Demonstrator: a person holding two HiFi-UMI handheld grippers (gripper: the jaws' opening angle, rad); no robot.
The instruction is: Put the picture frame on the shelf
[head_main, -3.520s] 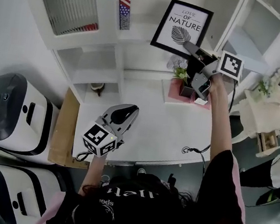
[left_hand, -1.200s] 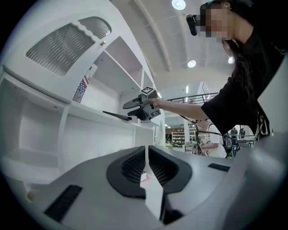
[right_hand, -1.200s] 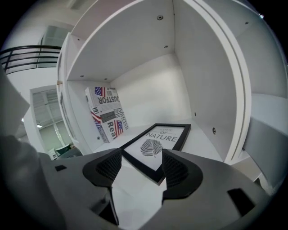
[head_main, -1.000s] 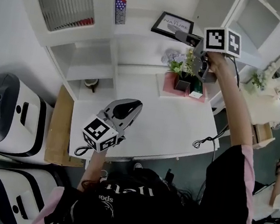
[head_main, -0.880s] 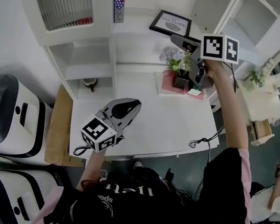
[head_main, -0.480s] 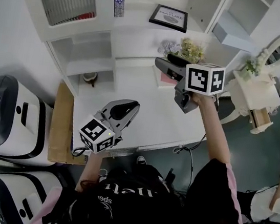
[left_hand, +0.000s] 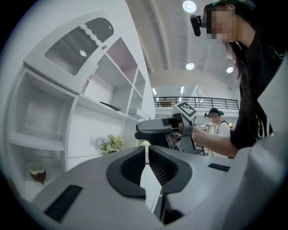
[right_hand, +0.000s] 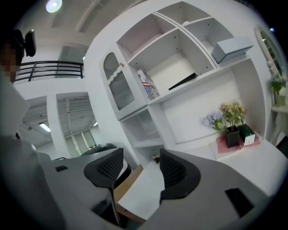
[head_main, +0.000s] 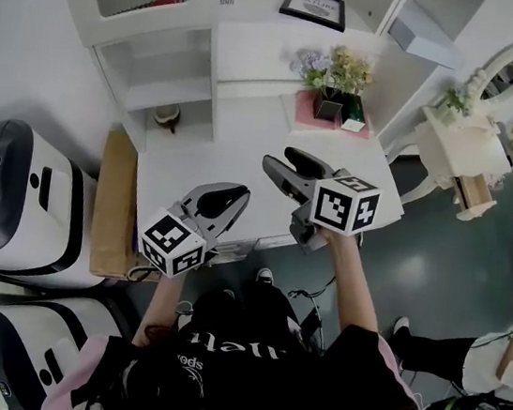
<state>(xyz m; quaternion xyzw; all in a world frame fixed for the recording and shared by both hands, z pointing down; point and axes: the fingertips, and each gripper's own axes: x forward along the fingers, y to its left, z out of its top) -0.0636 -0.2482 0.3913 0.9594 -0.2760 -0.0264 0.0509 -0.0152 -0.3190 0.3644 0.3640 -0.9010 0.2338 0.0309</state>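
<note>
The one white shelf unit [head_main: 256, 5] fills the top of the head view, and the single picture frame [head_main: 313, 6] rests on its upper board at top centre, so the task looks done. Over the one desk [head_main: 237, 140], centre frame, hang two grippers: the left gripper [head_main: 225, 195] pressed together on nothing, the right gripper [head_main: 286, 164] spread and empty.

Left tongs [head_main: 223, 197] together, right tongs [head_main: 288, 163] apart (both empty), side by side, pointing forward
</note>
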